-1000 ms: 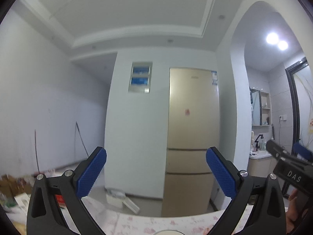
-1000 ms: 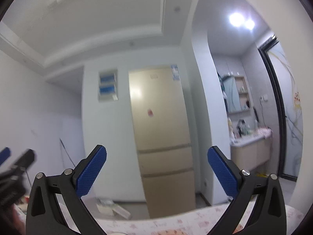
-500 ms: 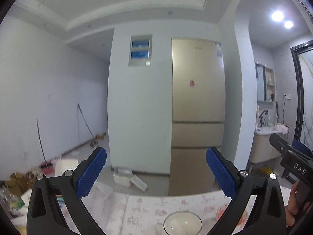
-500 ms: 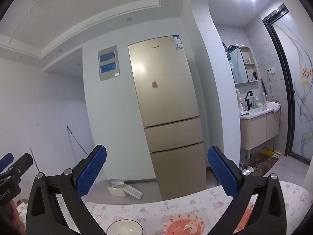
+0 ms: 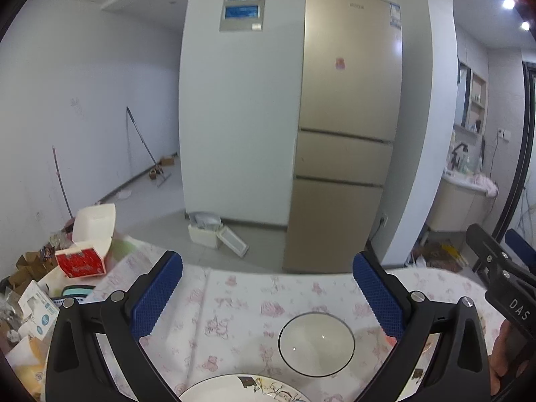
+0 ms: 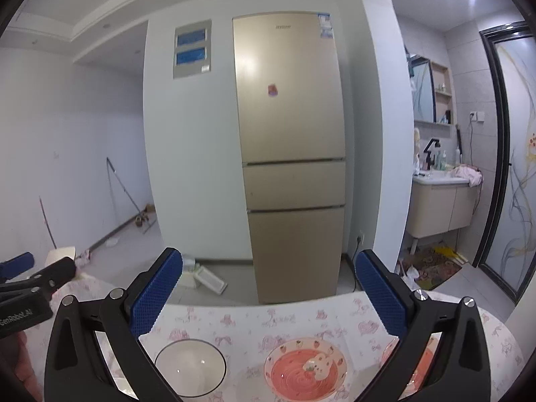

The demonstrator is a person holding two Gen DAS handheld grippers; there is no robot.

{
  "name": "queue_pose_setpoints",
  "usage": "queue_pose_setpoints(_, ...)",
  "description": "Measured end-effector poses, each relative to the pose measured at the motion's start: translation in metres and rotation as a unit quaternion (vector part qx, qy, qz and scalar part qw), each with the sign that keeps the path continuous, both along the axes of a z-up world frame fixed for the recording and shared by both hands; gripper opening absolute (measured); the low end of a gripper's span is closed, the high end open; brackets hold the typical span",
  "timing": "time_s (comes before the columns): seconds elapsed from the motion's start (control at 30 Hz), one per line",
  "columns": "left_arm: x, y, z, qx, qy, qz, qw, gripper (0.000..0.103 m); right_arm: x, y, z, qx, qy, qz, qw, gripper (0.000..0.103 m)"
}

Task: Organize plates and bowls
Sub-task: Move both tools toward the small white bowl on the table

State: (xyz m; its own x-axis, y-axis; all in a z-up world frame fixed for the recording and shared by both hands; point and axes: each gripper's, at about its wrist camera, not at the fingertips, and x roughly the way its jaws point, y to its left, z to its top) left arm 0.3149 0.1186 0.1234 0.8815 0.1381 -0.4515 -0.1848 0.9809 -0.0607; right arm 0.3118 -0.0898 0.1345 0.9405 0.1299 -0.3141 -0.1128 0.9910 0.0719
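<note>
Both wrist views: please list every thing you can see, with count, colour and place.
white bowl: 1, white with dark rim, on the table, left of the pink bowl
pink bowl: 1, pink with strawberry rim, table centre
second pink dish: 1, partly hidden behind the right gripper finger
plate: 1, white with drawing, near table edge
tablecloth: 1, white with pink flowers
fridge: 1, gold, against the wall
red box: 1, left of the table
left gripper: open, blue pads
right gripper: open, blue pads
</note>
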Motion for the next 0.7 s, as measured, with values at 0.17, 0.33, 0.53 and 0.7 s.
queue_pose_setpoints(0.17,0.018,0.005,-0.026,-0.007,0.046,-0.008,0.9989,0.103,0.013,0.007,-0.016,-0.005,0.033,0.009,0.999,0.103)
queue_pose_setpoints(0.33,0.040,0.007,-0.050,0.000,0.099,0.016,0.9950,0.103,0.027,0.007,-0.034,0.001,0.068,0.012,0.998,0.103)
queue_pose_setpoints(0.53,0.053,0.014,-0.071,-0.030,0.131,-0.009,0.9909,0.103,0.050,0.008,-0.057,-0.004,0.112,0.008,0.994,0.102)
queue_pose_setpoints(0.7,0.061,0.013,-0.084,-0.039,0.149,-0.015,0.9880,0.098,0.064,0.019,-0.082,0.022,0.155,0.015,0.988,0.101)
